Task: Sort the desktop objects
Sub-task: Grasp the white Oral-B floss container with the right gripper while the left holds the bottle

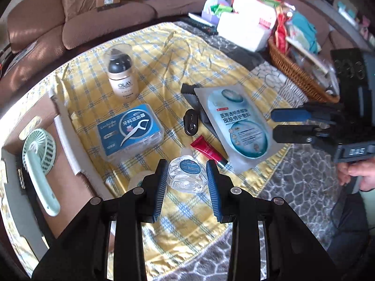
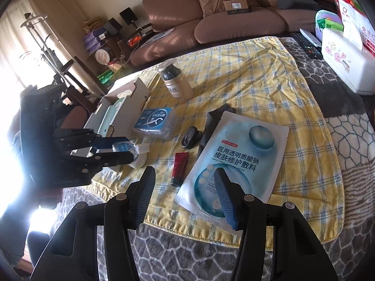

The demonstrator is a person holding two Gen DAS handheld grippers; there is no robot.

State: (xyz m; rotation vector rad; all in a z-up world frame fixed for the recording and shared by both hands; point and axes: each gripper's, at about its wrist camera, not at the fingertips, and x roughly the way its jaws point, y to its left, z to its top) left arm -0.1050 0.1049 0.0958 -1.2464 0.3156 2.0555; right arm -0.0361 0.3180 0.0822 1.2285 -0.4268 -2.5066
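1. We are at the pick-up step of sorting. Our left gripper [image 1: 186, 182] has its fingers spread to either side of a small clear bottle [image 1: 187, 175] with a round blue label. From the right wrist view the pads look close against the bottle's sides, but we cannot tell whether they actually grip it yet.

2. The bottle sits at the near edge of the yellow checked cloth [image 1: 164, 53], just beside the red tube [image 1: 207, 149] and near the cardboard box [image 1: 68, 140] that already holds a mint-green hand fan [image 1: 39, 161].

3. Our right gripper [image 2: 185, 196] hangs above the big blue face-mask sachet [image 2: 234, 159], fingers wide apart and holding nothing.

4. Unsorted on the cloth: the cream pump bottle [image 1: 123, 79], the floss-pick box [image 1: 131, 131], the small black clip [image 1: 191, 121] and a dark packet [image 1: 192, 93] partly under the sachet.

5. Next, we judge, the left fingers must close firmly, since the clear plastic looks slippery and rounded, then lift and carry the bottle left to the box, clearing its raised flap.
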